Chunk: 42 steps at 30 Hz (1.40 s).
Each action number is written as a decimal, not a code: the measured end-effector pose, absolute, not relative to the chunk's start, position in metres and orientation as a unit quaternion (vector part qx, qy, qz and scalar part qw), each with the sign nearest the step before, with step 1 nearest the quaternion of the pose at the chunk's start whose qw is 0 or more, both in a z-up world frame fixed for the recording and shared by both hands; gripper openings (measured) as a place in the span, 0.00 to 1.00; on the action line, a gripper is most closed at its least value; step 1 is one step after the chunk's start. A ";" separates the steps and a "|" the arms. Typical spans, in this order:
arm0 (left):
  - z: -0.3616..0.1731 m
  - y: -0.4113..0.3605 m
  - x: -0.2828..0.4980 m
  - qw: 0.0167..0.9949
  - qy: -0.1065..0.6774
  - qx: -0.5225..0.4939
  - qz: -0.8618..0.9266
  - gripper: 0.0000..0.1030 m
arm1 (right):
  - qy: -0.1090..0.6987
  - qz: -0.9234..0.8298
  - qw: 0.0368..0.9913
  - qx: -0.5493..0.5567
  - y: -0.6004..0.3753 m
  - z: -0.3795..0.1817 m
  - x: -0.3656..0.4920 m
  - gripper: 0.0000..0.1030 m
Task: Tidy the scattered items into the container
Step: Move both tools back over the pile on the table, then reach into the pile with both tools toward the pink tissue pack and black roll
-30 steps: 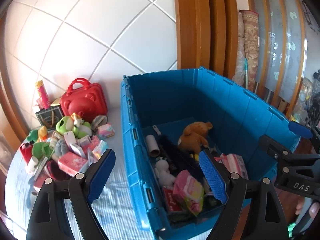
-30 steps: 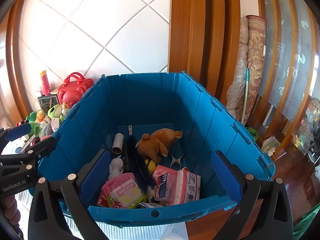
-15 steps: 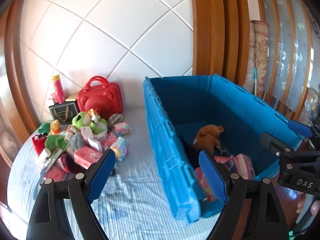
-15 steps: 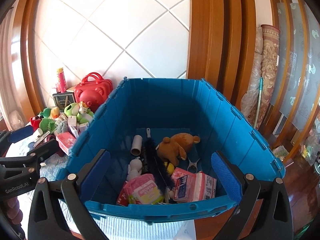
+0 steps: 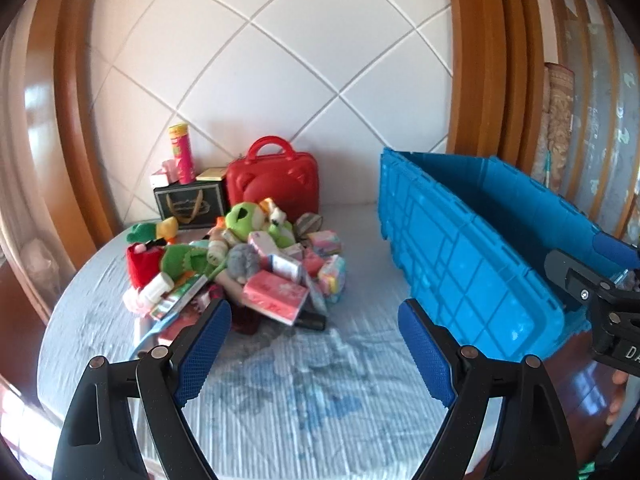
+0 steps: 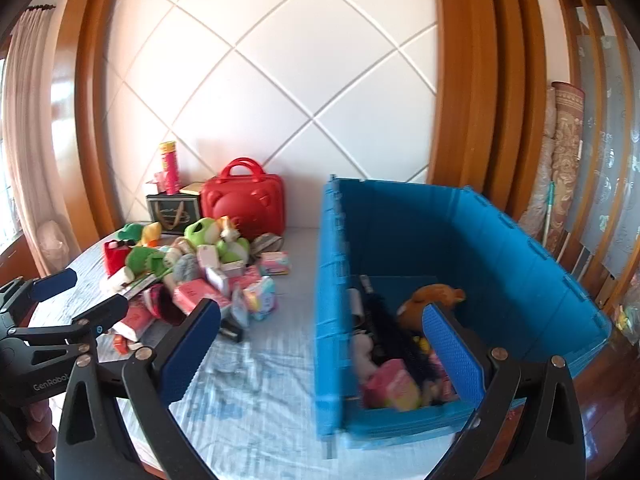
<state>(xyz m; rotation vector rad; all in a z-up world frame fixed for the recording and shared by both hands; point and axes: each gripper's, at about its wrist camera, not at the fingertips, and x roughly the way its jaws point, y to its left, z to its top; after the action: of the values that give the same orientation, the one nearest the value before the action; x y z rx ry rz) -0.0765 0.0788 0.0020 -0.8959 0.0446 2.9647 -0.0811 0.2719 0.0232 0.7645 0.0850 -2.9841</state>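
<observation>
A blue plastic crate (image 5: 472, 264) stands on the right of the bed; in the right wrist view the crate (image 6: 520, 256) holds a brown teddy (image 6: 430, 300), a pink pack (image 6: 390, 384) and other items. A pile of scattered toys and packs (image 5: 248, 268) lies to its left, with a green frog plush (image 5: 244, 218) and a pink tissue pack (image 5: 276, 296); the pile also shows in the right wrist view (image 6: 200, 272). My left gripper (image 5: 316, 344) is open and empty, facing the pile. My right gripper (image 6: 320, 344) is open and empty, over the crate's left wall.
A red bear-face case (image 5: 276, 180), a black gift bag (image 5: 190, 204) and a pink-yellow tube (image 5: 182, 156) stand against the white tiled wall behind the pile. The bed has a light striped sheet (image 5: 304, 392). Wooden frames and rolled rugs (image 6: 560, 160) stand at the right.
Both grippers have swung left, away from the crate's inside toward the pile. The crate has slid to the right in both views. Both stay open and empty.
</observation>
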 end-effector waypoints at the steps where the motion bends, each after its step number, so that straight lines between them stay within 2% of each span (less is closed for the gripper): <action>1: -0.002 0.066 -0.076 0.017 0.014 -0.295 0.955 0.84 | 0.028 -0.967 0.034 0.251 0.259 0.020 -0.081 1.00; 10: -0.049 -0.034 -0.085 -0.031 -0.012 -0.355 0.934 0.84 | 0.040 -0.947 0.069 0.311 0.169 -0.020 -0.103 1.00; 17: -0.081 -0.091 -0.112 -0.096 -0.049 -0.388 0.916 0.84 | 0.055 -0.935 0.094 0.337 0.136 -0.044 -0.144 1.00; 26: -0.102 -0.082 -0.185 -0.100 -0.041 -0.411 0.905 0.84 | 0.045 -0.921 0.104 0.372 0.148 -0.075 -0.216 1.00; 34: -0.136 -0.089 -0.234 -0.123 -0.049 -0.446 0.885 0.84 | 0.041 -0.893 0.113 0.434 0.152 -0.128 -0.281 1.00; 42: -0.143 -0.109 -0.289 -0.128 -0.037 -0.449 0.884 0.84 | 0.035 -0.889 0.115 0.442 0.135 -0.141 -0.321 1.00</action>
<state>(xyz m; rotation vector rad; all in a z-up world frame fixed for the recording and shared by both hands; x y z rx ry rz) -0.2887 -0.1089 -0.1434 -1.5377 -0.1265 3.0272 -0.3208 0.1351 -0.1411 1.2936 0.1027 -2.6050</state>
